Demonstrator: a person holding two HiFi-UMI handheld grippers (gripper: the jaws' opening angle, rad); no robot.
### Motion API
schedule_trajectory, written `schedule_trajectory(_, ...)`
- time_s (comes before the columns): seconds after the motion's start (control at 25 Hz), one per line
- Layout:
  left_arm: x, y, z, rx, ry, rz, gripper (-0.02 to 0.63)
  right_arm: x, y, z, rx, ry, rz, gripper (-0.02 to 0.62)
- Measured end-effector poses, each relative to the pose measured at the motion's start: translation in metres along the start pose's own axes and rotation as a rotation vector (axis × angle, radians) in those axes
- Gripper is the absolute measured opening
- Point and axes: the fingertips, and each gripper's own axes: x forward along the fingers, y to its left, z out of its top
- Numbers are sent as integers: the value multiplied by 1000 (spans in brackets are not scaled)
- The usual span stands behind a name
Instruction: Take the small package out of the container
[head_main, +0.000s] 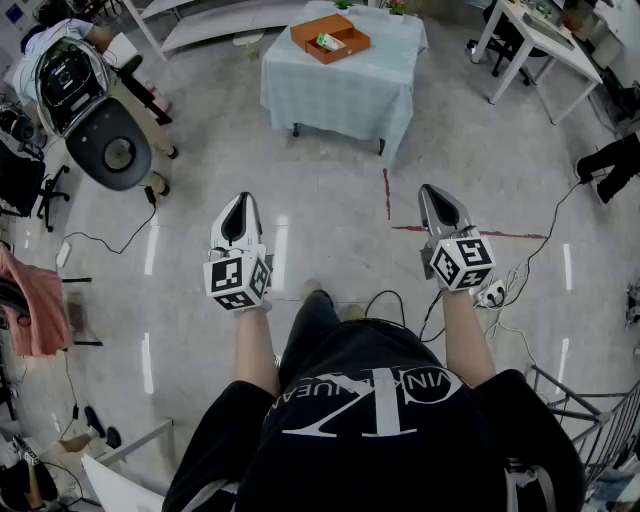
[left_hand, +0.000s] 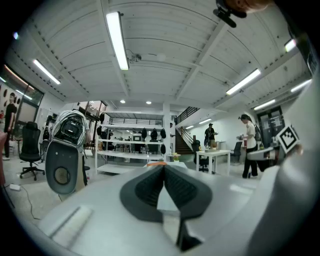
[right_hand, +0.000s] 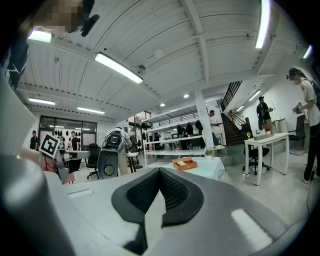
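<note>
Both sets of jaws shut, nothing in them; small pkg (head_main: 327, 42) in orange container (head_main: 345, 45) on far table (head_main: 340, 95), ~1 o'clock from L gripper (head_main: 241, 202), ~11 from R gripper (head_main: 437, 194), neither clearly nearer

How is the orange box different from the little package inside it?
The orange box is bigger and open on top; the little package is far smaller and lies inside it. The box is orange; the package looks white and green. Both sit on the cloth-covered table.
</note>
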Motion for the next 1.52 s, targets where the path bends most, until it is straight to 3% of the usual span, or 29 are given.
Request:
schedule_trajectory(0.6,-20,-4,-21,-29,12,2,0,-13,5,-20,10,10,11,2)
schedule_trajectory(0.96,-20,-7,-12,-17,7,-6,0,-13,1,-21,44,-1,11,3)
schedule_trajectory(1.04,-16,-6,-13,-19,14,-1,0,-10,-1,-21,57,-3,18,34)
schedule_trajectory(1.24,7,-7,-12,-14,31,-13,0,7,-16,-24,91,-1,15,91)
schedule_trajectory(1.52,86,2,-16,-38,47,-27,0,64,-48,-23,86,23,10,115)
